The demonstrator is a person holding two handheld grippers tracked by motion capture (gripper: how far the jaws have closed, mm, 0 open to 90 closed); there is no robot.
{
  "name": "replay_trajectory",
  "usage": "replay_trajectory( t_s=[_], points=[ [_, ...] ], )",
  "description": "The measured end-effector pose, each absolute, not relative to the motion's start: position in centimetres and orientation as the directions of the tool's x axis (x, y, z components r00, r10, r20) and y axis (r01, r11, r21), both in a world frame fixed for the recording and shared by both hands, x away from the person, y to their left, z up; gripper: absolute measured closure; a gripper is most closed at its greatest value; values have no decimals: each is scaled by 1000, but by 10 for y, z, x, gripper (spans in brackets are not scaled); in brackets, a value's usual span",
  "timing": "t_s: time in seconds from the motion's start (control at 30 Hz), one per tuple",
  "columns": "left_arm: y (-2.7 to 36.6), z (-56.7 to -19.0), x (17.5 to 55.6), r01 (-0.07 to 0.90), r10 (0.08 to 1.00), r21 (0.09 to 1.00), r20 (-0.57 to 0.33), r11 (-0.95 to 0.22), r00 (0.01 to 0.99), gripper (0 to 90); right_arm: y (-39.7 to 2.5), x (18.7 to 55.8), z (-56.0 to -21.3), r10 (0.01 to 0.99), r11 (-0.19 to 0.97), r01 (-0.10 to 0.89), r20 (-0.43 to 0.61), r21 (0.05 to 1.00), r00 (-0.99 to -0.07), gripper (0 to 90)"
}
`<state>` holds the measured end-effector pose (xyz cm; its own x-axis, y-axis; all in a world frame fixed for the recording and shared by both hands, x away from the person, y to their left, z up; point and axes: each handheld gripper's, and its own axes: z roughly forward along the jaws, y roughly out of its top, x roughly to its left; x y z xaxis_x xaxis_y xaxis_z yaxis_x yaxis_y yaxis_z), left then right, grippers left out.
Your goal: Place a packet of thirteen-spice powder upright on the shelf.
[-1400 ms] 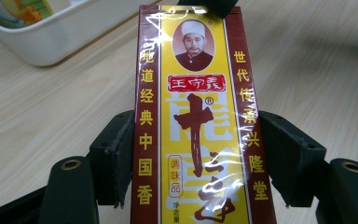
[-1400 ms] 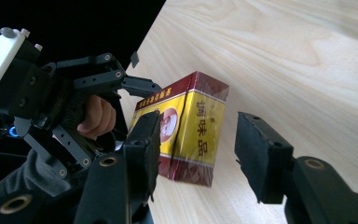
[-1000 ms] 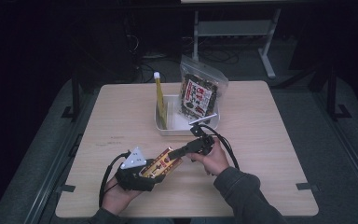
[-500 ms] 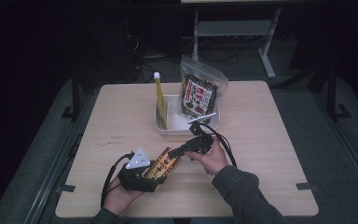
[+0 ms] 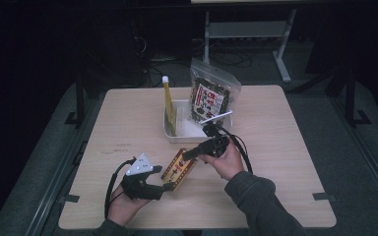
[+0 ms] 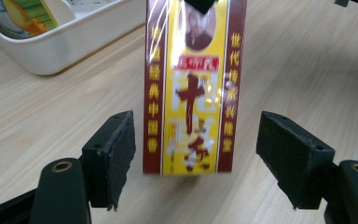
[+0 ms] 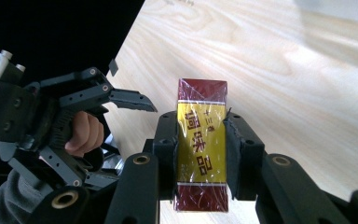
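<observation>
Two tools are meeting over the surface (image 5: pixel 285 147): the right tool (image 7: pixel 200 140) is gripping the seasoning box (image 6: pixel 191 88), its long axis pointing between the left tool's (image 6: pixel 196 158) wide-open jaws.

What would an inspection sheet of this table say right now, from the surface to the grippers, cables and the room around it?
Surface: pale wood table, bare at the sides.
Job's things: red and yellow box, held just above the table near the front; a white tray lies farther back.
Clutter: a yellow tube stands in the tray; a snack bag leans at the tray's far right.
Grippers: right gripper is clamped on the box's narrow sides; left gripper is open, its jaws either side of the box and apart from it.
Cables: a black cable loops from the left gripper, another from the right.
Surroundings: dark floor, a white metal stand behind the table.
</observation>
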<state>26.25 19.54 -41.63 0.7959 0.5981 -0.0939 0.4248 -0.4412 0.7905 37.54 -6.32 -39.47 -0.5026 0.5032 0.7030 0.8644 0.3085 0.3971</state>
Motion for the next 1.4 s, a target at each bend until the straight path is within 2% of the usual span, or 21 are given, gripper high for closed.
replay_trajectory(
  t_s=[0.57, 1.4],
  points=[
    [209, -419, 270, 457, 634, 784, -106, -420, 766, 257, -84, 386, -361, 575, 260, 858, 643, 443, -506, 680],
    [226, -424, 275, 493, 678, 777, -119, -391, 726, 235, -98, 395, -327, 593, 206, 852, 631, 481, -499, 679]
  ],
)
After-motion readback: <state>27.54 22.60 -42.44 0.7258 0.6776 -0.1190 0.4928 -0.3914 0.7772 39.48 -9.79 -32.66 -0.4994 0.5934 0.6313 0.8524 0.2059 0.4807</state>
